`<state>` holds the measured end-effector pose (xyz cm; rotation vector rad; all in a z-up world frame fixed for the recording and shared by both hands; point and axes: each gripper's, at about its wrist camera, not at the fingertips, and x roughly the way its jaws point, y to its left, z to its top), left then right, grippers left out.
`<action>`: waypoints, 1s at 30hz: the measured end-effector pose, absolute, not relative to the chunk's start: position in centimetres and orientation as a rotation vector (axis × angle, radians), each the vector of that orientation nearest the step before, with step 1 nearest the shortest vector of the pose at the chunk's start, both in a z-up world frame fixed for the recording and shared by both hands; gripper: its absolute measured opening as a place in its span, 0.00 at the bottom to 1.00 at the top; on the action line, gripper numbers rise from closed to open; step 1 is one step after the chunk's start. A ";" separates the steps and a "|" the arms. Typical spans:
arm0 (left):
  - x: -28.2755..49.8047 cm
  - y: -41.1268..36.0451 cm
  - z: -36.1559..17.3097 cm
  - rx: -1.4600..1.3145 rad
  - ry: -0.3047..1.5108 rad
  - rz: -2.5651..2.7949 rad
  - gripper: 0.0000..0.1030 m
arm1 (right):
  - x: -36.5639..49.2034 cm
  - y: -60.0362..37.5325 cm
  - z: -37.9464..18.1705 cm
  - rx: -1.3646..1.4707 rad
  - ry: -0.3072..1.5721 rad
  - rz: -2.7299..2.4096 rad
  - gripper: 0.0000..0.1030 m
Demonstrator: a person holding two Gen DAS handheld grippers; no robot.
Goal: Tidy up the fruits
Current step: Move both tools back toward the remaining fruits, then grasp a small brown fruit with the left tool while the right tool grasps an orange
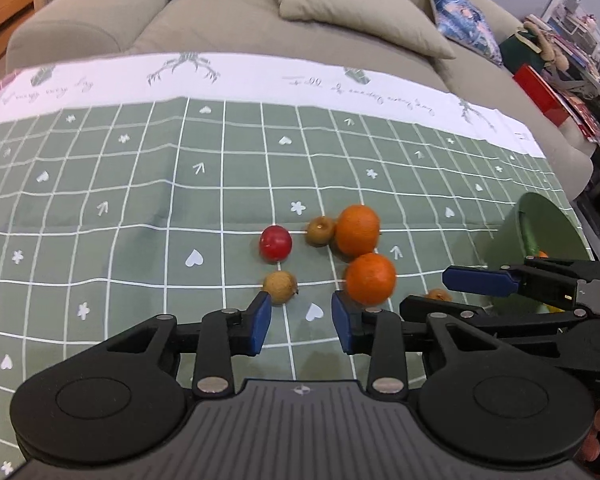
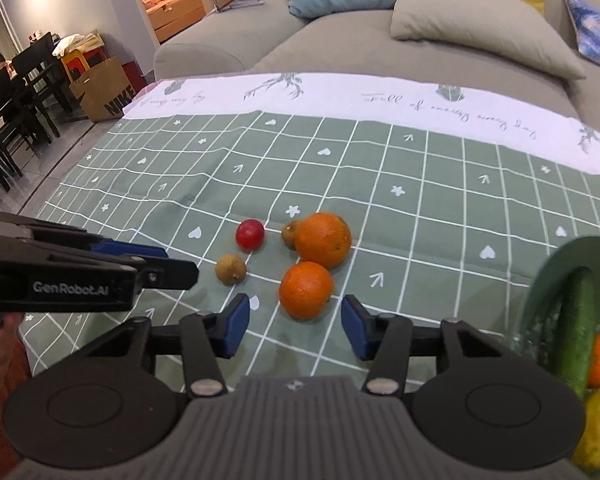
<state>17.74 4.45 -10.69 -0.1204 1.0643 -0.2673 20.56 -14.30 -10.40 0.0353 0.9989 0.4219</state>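
Note:
Several fruits lie on a green checked tablecloth [image 1: 140, 200]: a near orange [image 1: 370, 279] [image 2: 306, 290], a far orange [image 1: 357, 230] [image 2: 323, 240], a red fruit [image 1: 275, 243] [image 2: 250, 234], a near brown fruit [image 1: 280, 287] [image 2: 231, 269] and a far brown fruit [image 1: 320, 231] [image 2: 290, 234]. My left gripper [image 1: 301, 322] is open, just short of the near brown fruit and the near orange. My right gripper [image 2: 295, 326] is open, just behind the near orange. A green bowl [image 1: 534, 236] [image 2: 556, 276] at the right holds a cucumber [image 2: 578, 328], an orange and a yellow fruit.
A beige sofa [image 2: 340, 40] with cushions stands behind the table. A cluttered shelf [image 1: 572, 60] is at the far right. Dark dining chairs [image 2: 16, 92] and a paper bag [image 2: 104, 88] stand at the left. The right gripper shows in the left wrist view [image 1: 476, 282].

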 end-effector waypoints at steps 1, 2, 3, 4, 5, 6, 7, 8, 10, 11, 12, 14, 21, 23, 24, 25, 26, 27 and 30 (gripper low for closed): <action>18.1 4.5 -11.1 -0.122 1.073 -0.265 0.40 | 21.0 -14.1 -10.7 0.036 1.005 0.423 0.47; 18.4 4.4 -11.4 -0.122 1.080 -0.264 0.40 | 21.3 -14.0 -10.9 0.035 1.011 0.423 0.47; 18.8 4.4 -11.8 -0.122 1.092 -0.262 0.40 | 21.7 -13.8 -11.2 0.035 1.017 0.421 0.47; 19.1 4.3 -12.1 -0.124 1.101 -0.263 0.40 | 22.1 -13.6 -11.5 0.036 1.022 0.420 0.47; 19.4 4.3 -12.4 -0.127 1.108 -0.263 0.40 | 22.4 -13.5 -11.8 0.037 1.028 0.419 0.47; 19.6 4.2 -12.7 -0.128 1.114 -0.262 0.40 | 22.7 -13.4 -12.1 0.037 1.034 0.418 0.47; 19.7 4.2 -13.0 -0.129 1.118 -0.261 0.40 | 23.0 -13.3 -12.4 0.039 1.041 0.418 0.47; 20.0 4.2 -13.3 -0.130 1.125 -0.258 0.40 | 23.2 -13.3 -12.6 0.041 1.048 0.417 0.47; 20.5 4.2 -13.8 -0.132 1.137 -0.250 0.40 | 23.5 -13.2 -13.1 0.040 1.059 0.418 0.47; 20.6 4.3 -14.1 -0.136 1.142 -0.249 0.40 | 23.7 -13.2 -13.4 0.041 1.064 0.418 0.47; 20.8 4.3 -14.3 -0.140 1.148 -0.248 0.40 | 23.8 -13.2 -13.6 0.042 1.069 0.420 0.47; 21.1 4.3 -14.7 -0.144 1.155 -0.247 0.40 | 24.1 -13.2 -13.9 0.048 1.074 0.422 0.47; 21.6 4.3 -15.4 -0.152 1.178 -0.255 0.29 | 24.6 -12.9 -14.8 0.049 1.099 0.433 0.36; 21.5 4.2 -15.5 -0.151 1.178 -0.262 0.28 | 24.6 -13.0 -14.8 0.046 1.095 0.431 0.35; 21.4 4.2 -15.5 -0.150 1.175 -0.262 0.27 | 24.6 -13.0 -14.8 0.048 1.096 0.430 0.35; 21.4 4.1 -15.5 -0.152 1.174 -0.259 0.27 | 24.6 -13.0 -14.8 0.050 1.097 0.429 0.34; 21.4 4.2 -15.5 -0.157 1.174 -0.257 0.27 | 24.6 -13.0 -14.8 0.052 1.098 0.428 0.34; 21.3 4.3 -15.4 -0.169 1.174 -0.256 0.27 | 24.5 -13.0 -14.7 0.054 1.100 0.428 0.34; 20.7 4.5 -14.8 -0.186 1.162 -0.252 0.26 | 24.1 -13.2 -14.1 0.055 1.088 0.436 0.34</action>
